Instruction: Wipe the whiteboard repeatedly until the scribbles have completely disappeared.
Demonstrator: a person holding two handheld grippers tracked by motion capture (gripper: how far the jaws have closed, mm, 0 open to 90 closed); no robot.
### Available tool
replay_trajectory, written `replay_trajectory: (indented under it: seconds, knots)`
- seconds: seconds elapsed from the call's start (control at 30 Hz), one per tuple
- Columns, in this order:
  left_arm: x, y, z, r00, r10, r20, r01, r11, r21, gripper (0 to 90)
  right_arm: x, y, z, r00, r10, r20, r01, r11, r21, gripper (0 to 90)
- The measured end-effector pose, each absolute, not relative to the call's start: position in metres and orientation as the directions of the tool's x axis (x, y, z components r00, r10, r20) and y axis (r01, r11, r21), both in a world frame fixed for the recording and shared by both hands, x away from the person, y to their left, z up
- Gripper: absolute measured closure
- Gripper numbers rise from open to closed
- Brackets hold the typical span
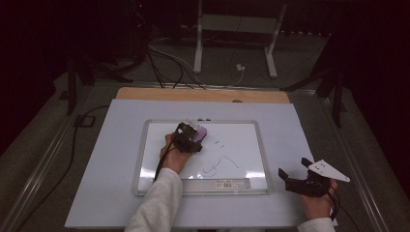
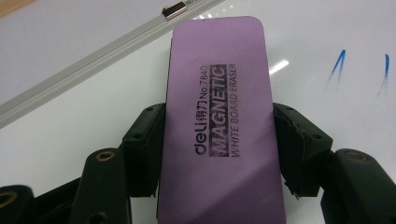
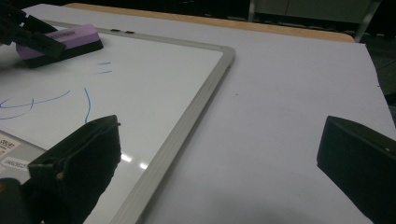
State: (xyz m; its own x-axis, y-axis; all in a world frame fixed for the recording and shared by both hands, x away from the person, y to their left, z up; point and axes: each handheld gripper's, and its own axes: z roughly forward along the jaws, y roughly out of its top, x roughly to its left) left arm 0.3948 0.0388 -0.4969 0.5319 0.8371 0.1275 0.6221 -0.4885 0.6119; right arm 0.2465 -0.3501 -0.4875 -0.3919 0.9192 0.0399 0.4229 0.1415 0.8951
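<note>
A purple magnetic whiteboard eraser [image 2: 222,126] lies flat on the whiteboard [image 1: 241,140], clamped from both sides by my left gripper [image 1: 189,137]. It rests near the board's upper middle [image 1: 199,131], left of the blue pen marks [image 1: 220,162]. In the right gripper view the eraser [image 3: 70,39] sits at the far left with the blue marks [image 3: 86,105] in front of it. My right gripper [image 1: 296,169] hovers open over the table, just right of the board's lower right corner, with nothing between its jaws [image 3: 219,163].
The whiteboard's metal frame [image 3: 196,112] lies on a pale sheet [image 1: 300,125] covering the table. A barcode label [image 1: 226,183] is on the board's bottom rail. Two small clips [image 1: 204,119] sit on its top edge. Cables and a stand's legs [image 1: 270,58] lie on the floor behind.
</note>
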Motion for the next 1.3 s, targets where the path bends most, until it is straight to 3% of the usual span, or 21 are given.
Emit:
replay_trajectory:
  seconds: [0.23,0.47,0.53,0.63,0.87,0.97,1.17,1.3]
  knots:
    - [0.391,0.013,-0.497,0.617,0.778,0.117,0.570,-0.544,0.615,41.4,0.247,-0.348,-0.488,-0.396,0.918,0.037,0.424,0.147,0.894,0.0]
    - [0.363,-0.027,-0.495,0.797,0.593,0.115,0.417,-0.677,0.607,41.4,0.247,-0.349,-0.488,-0.393,0.918,0.041,0.424,0.141,0.895,0.1]
    - [0.360,-0.031,-0.493,0.809,0.569,0.150,0.388,-0.707,0.591,41.4,0.247,-0.350,-0.488,-0.393,0.919,0.040,0.424,0.142,0.895,0.0]
    - [0.366,-0.028,-0.493,0.786,0.602,0.138,0.422,-0.687,0.591,41.4,0.246,-0.349,-0.487,-0.393,0.919,0.039,0.420,0.142,0.896,0.0]
    - [0.395,-0.001,-0.493,0.634,0.755,0.168,0.558,-0.597,0.576,41.4,0.245,-0.354,-0.487,-0.384,0.922,0.045,0.421,0.132,0.897,0.1]
    - [0.397,0.000,-0.493,0.623,0.767,0.154,0.574,-0.583,0.575,41.4,0.245,-0.353,-0.487,-0.385,0.922,0.041,0.421,0.136,0.897,0.0]
    - [0.378,-0.020,-0.492,0.734,0.665,0.140,0.487,-0.659,0.574,41.4,0.246,-0.350,-0.488,-0.392,0.919,0.040,0.424,0.142,0.895,0.1]
    - [0.357,-0.038,-0.491,0.845,0.527,0.089,0.389,-0.721,0.574,41.4,0.246,-0.350,-0.488,-0.395,0.918,0.036,0.424,0.147,0.894,0.0]
